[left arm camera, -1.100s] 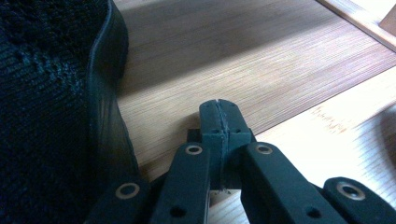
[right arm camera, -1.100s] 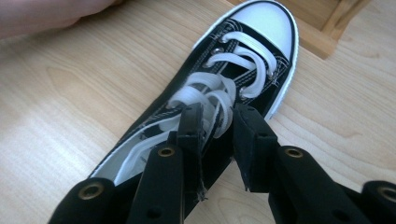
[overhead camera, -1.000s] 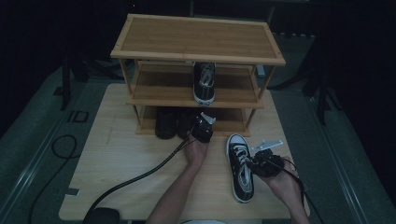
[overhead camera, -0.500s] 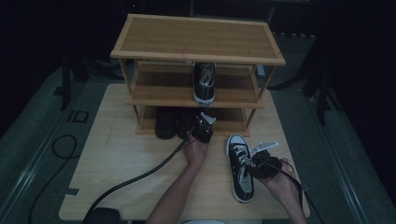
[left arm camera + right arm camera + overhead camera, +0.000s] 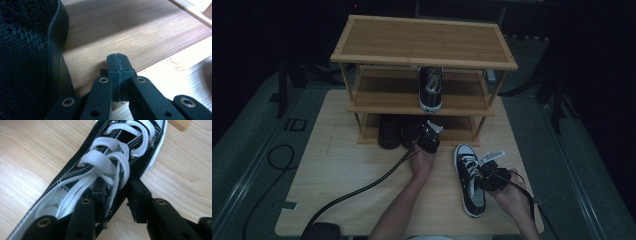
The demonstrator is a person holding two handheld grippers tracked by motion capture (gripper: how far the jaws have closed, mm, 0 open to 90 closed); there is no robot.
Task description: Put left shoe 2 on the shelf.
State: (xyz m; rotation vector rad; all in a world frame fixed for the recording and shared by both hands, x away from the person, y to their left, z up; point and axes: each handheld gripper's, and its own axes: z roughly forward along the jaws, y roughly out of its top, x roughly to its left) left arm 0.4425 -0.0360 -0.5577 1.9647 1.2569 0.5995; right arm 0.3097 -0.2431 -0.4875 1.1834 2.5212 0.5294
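My right tool [image 5: 486,172] is at the black high-top sneaker [image 5: 470,177], which lies on the desk [image 5: 337,170] near its right front corner, toe pointing at the shoe rack [image 5: 424,47]. In the right gripper view one jaw sits inside the collar beside the white laces [image 5: 110,162] and the other outside the canvas wall; they look pinched on that wall, so I judge the grasp is made and the lift comes next.

My left tool [image 5: 428,139] rests at the front of the rack's bottom shelf [image 5: 140,32], jaws pressed together on nothing, right beside a dark shoe [image 5: 27,62].

The matching sneaker [image 5: 431,89] stands on the middle shelf, so I reckon this one goes next to it. That calls for a clean lift, a swing toward the far edge of the desk, and a level entry under the top board.

Room check: open shelf lies on both sides of the matching sneaker. The rack's right front post [image 5: 488,97] is the thing to clear, and my left tool sits close to that path.
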